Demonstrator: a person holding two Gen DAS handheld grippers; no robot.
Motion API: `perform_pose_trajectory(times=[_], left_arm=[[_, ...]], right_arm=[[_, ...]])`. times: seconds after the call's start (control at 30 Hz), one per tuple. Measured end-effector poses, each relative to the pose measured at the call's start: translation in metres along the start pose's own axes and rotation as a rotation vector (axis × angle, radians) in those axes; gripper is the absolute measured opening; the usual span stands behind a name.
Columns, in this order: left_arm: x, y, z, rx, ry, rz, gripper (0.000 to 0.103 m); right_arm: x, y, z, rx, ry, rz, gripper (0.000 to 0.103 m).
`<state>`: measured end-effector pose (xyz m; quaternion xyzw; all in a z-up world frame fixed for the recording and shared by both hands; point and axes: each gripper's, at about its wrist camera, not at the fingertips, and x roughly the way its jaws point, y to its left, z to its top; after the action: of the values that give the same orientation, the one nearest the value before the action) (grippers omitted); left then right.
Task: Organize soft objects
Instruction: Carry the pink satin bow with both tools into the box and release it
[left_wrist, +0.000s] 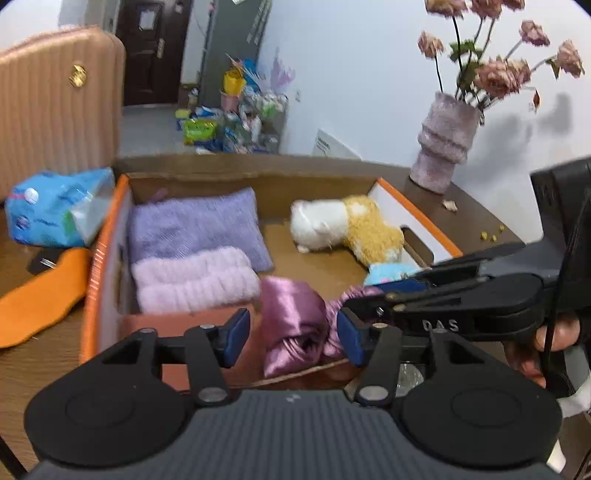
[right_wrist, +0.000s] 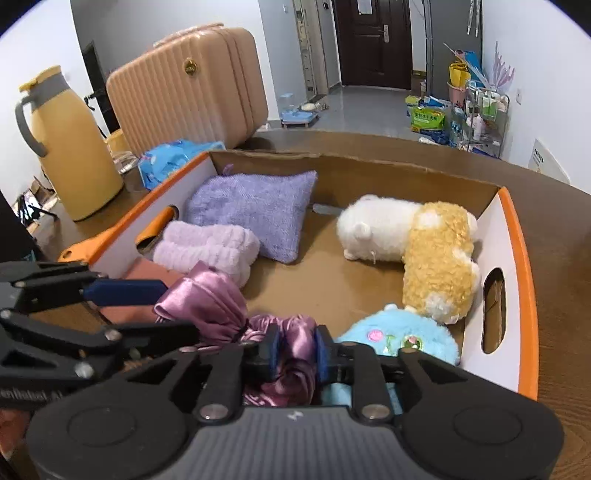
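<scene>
**Satin cloth at the box's near edge**

The purple satin cloth (right_wrist: 214, 299) lies bunched inside the cardboard box (right_wrist: 517, 236) on the desk (left_wrist: 33, 365). The right tongs (right_wrist: 295, 350) pinch one fold of it; the left tongs (left_wrist: 291, 334) stand open above it. Only the right view shows the yellow jug (right_wrist: 70, 155); only the left shows the vase (left_wrist: 443, 144).

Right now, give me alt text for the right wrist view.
The right claw straddles shiny purple satin fabric at the near edge of an orange-rimmed cardboard box, which also holds a purple towel, a white-and-yellow plush and a blue plush.
</scene>
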<state>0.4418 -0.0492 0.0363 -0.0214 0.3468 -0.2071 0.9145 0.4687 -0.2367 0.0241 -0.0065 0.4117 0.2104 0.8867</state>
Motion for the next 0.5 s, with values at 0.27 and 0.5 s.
perform_pose_trajectory(times=[0.27, 0.5], left_arm=[[-0.073, -0.021, 0.002, 0.021, -0.12, 0.061, 0.067], [-0.137, -0.044, -0.062, -0.025, -0.227, 0.082, 0.076]], right_arm=[[-0.087, 0.005, -0.003, -0.001, -0.184, -0.008, 0.043], [-0.177, 0.011, -0.083, 0.046, -0.441, -0.009, 0.053]])
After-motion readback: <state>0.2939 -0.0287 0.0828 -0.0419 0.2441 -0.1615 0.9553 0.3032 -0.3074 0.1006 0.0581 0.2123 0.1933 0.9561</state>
